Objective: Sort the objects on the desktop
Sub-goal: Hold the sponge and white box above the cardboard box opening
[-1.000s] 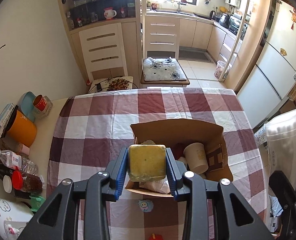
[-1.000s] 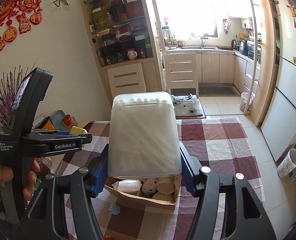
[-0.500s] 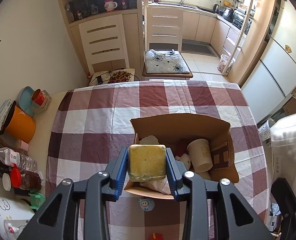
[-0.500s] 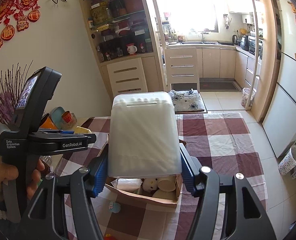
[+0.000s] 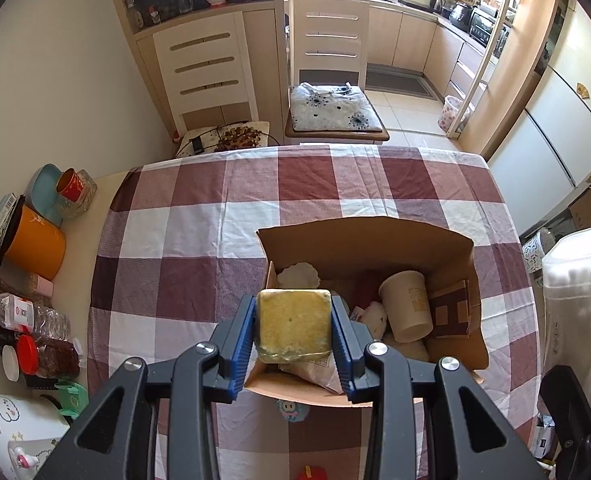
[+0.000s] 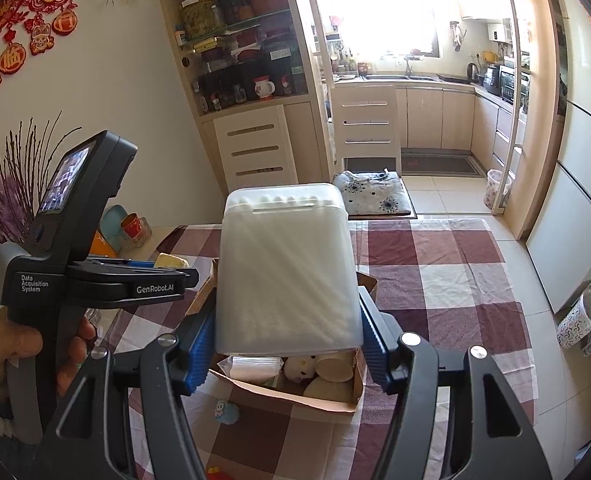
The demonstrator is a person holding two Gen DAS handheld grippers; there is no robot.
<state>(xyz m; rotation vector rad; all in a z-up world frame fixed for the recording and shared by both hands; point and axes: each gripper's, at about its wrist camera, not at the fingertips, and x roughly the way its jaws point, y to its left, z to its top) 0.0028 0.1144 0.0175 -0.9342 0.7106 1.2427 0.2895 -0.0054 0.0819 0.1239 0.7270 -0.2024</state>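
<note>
Between the blue pads of the left gripper (image 5: 294,326) a yellow sponge (image 5: 294,325) is clamped by its two side faces, and it is held in the air just above the near left corner of the cardboard box (image 5: 379,236). The box stands below and in front of this gripper on the checked table (image 5: 183,232). Inside it a paper cup (image 5: 409,305), a soft white toy (image 5: 373,316) and some wrapped packets can be seen.

The sponge is judged to be light and soft. Its sides seem slightly pressed in by the pads, so only a gentle squeeze is needed, and no damage is expected if it is dropped into the box.

The right gripper (image 6: 286,332) is closed on a white plastic container (image 6: 285,268), which is taken near its lower end and held upright above the same box. The container looks stiff and smooth, with thin translucent walls, so it may slip if the hold is weak. The contents cannot be told with certainty. A grip on the flat side walls, as now, is judged suitable.

A small blue figure (image 6: 226,411) lies on the table just before the box.
</note>
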